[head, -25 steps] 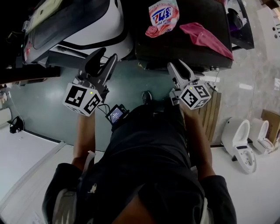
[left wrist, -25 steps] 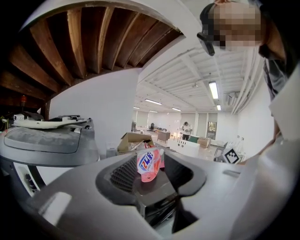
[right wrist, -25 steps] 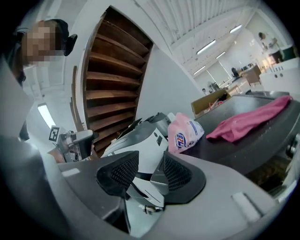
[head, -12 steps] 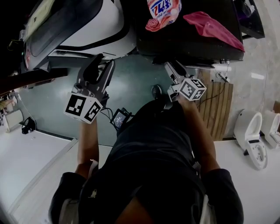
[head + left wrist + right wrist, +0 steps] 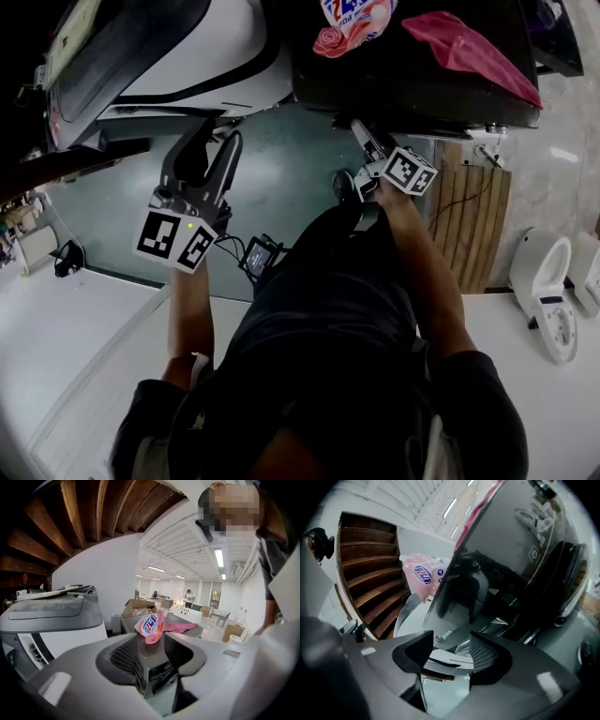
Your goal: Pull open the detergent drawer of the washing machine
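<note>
The dark front-loading washing machine [image 5: 412,70] stands ahead of me, with a pink detergent bag [image 5: 352,19] and a pink cloth [image 5: 469,42] on its top. My right gripper [image 5: 364,129] is rolled on its side at the machine's upper front edge. In the right gripper view its jaws [image 5: 450,651] have just been opening and stand open. Beyond the gap lies the drawer front [image 5: 443,637] with a logo, and nothing is pinched. The round door [image 5: 562,588] shows further along. My left gripper [image 5: 217,136] hangs open over the floor, holding nothing [image 5: 152,653].
A white and grey washing machine [image 5: 216,47] stands at the left, close to my left gripper. A wooden slatted board [image 5: 469,225] lies on the floor at the right, with white toilets [image 5: 544,291] beyond. A small screen device [image 5: 258,255] hangs at the person's waist. Wooden stairs [image 5: 93,513] run overhead.
My right gripper has dropped toward the dark machine's front edge and rolled onto its side. My left gripper has sunk a little and stays open.
</note>
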A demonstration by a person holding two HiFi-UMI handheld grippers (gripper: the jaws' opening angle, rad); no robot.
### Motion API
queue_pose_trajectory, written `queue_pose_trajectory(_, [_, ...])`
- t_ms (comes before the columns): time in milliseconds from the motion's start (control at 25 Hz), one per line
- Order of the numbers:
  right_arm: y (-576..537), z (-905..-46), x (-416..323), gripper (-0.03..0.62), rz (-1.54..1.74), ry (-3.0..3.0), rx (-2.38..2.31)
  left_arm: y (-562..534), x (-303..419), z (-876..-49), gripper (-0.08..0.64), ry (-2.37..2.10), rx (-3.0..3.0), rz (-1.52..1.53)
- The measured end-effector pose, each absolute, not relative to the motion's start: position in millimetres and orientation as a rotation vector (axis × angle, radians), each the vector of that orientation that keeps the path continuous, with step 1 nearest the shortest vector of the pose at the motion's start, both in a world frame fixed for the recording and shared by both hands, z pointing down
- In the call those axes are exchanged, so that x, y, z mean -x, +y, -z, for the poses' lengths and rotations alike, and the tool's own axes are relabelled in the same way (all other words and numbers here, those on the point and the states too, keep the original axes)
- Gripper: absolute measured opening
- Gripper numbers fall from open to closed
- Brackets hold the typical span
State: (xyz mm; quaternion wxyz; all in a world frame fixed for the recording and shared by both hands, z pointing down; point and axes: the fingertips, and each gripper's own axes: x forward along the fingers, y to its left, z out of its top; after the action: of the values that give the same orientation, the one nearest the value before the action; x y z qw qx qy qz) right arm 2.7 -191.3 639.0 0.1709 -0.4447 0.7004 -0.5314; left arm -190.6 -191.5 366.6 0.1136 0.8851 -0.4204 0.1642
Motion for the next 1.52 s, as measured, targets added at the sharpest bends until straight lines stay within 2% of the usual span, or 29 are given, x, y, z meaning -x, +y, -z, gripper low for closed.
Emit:
queue_pose_trajectory(400, [-203.3, -670.7, 5.0, 0.229, 1.525, 1.877, 1.222, -194.1, 203.7, -384.5, 0.195, -1.258, -2.541, -0.543])
queue_pose_trajectory(960, [-221.1, -661.9, 19.8, 0.259, 1.392, 2.023, 0.947, -190.1, 217.3, -407.9, 0.195, -1.258, -2.49, -0.619])
queue_pose_trajectory(1520, [-222.8, -660.7, 24.4, 0.249, 1.368, 2.039, 0.824, -187.4, 218.6, -417.7, 0.195, -1.246, -2.456, -0.637])
